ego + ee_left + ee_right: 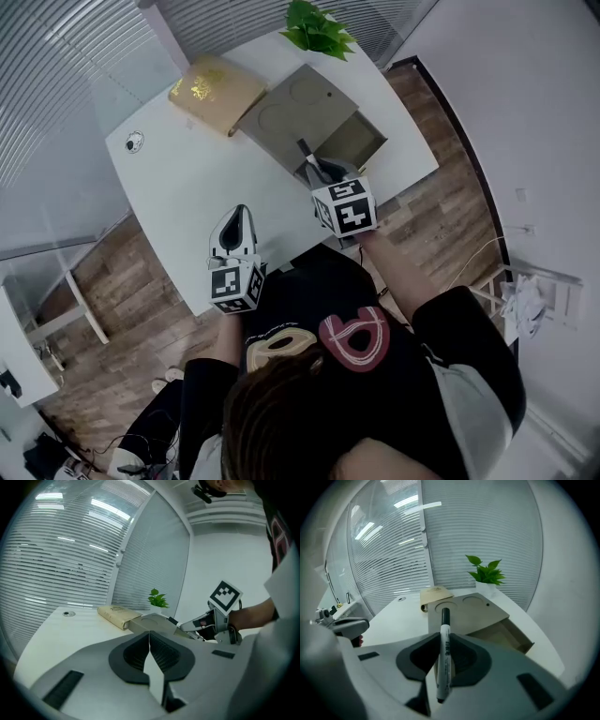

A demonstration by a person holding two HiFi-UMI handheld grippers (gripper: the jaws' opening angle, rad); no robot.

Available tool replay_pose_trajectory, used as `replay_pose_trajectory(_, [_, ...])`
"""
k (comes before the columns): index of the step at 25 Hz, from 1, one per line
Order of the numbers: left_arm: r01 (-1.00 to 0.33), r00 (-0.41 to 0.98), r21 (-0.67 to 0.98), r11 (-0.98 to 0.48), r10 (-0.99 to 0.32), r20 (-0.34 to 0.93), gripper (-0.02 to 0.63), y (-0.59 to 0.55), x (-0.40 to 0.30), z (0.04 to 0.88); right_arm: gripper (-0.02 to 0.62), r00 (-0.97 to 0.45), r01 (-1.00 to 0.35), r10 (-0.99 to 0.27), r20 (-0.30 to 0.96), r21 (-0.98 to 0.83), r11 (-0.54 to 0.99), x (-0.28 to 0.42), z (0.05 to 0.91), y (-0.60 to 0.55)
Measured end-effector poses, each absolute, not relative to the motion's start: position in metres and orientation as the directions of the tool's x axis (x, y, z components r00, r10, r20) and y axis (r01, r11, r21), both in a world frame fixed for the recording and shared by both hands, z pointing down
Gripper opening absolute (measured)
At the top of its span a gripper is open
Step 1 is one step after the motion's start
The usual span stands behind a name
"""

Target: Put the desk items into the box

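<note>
A white marker with a black cap is clamped between the jaws of my right gripper, cap pointing away towards the box. The box is flat and grey-brown, with two round recesses in its top and an open compartment on its right side. In the head view my right gripper hovers at the near edge of that compartment, the marker sticking out over it. My left gripper is above the bare desk to the left, and its jaws are shut with nothing between them.
A tan book lies against the box's far left side. A potted green plant stands at the desk's far edge. A round cable grommet is set in the white desk at the left. Glass walls with blinds stand behind.
</note>
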State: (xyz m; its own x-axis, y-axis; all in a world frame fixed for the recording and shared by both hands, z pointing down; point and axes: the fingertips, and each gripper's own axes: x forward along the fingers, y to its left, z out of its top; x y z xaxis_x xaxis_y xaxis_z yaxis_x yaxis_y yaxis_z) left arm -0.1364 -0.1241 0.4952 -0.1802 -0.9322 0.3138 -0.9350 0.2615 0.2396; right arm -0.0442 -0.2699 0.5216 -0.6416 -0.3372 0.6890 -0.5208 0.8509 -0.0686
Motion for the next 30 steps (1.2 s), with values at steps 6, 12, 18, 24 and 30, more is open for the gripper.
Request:
replay_pose_trajectory(6, [-0.939,-0.165,0.238,0.248,-0.932,0.322,0.018,-0.132,-0.13,0.497,0.072,-0.606,-0.593,-0.384,0.697,-0.072,0.802,-0.026,0.525,-0.291])
replay_pose_trajectory(12, [-0.941,-0.162,0.234,0.245,-0.931,0.326,0.018,-0.141,-0.127,0.497,0.072,-0.553,-0.675,-0.41,0.725,-0.101,0.731,-0.008,0.536,-0.311])
replay_pose_trajectory(18, [-0.941,-0.154,0.237,0.242,-0.929,0.336,0.018,-0.149,-0.124,0.501,0.074,-0.515,-0.733,-0.44,0.735,-0.112,0.67,0.007,0.554,-0.33])
replay_pose_trajectory(24, [-0.94,-0.151,0.241,0.242,-0.927,0.342,0.018,-0.156,-0.123,0.504,0.075,-0.441,-0.793,-0.448,0.778,-0.104,0.6,0.019,0.553,-0.337])
replay_pose_trajectory(30, [-0.931,-0.168,0.247,0.268,-0.917,0.362,0.018,-0.156,-0.126,0.511,0.075,-0.444,-0.829,-0.398,0.803,-0.2,0.522,0.019,0.566,-0.343])
